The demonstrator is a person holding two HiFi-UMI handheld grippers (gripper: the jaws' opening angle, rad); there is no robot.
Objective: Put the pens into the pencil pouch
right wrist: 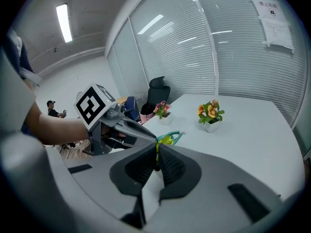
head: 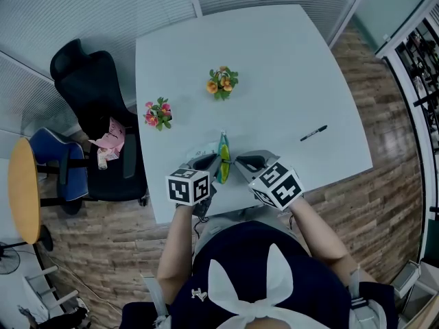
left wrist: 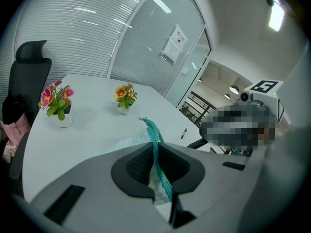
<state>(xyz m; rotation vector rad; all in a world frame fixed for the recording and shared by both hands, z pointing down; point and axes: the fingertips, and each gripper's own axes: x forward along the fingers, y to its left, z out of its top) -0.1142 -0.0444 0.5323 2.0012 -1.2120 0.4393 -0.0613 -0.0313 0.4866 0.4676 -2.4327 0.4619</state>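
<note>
Head view shows the pencil pouch [head: 223, 157] lifted near the front edge of the white surface [head: 274, 60], held between the two tools. The left hand-held gripper [head: 215, 163] comes at the pouch from its left, and the left gripper view shows its jaws pressed together on the pouch's teal zip band [left wrist: 156, 149], with pale fabric bunched beneath. The right hand-held gripper [head: 240, 162] meets the pouch from its right; the right gripper view shows its jaws nearly closed, pinching a thin yellow-green edge of the pouch just beside the zip. One black pen [head: 313, 133] lies flat on the surface to the right of the pouch and well apart from it, touched by nothing. Two small flower pots [head: 221, 82] stand beyond the pouch. Whether the zip is already undone cannot be told, nor whether anything is inside. By the look of it the task is at an early stage: the pouch is being gripped on both sides, likely to pull its mouth apart, and the visible pen has yet to be picked up and slid in.
</note>
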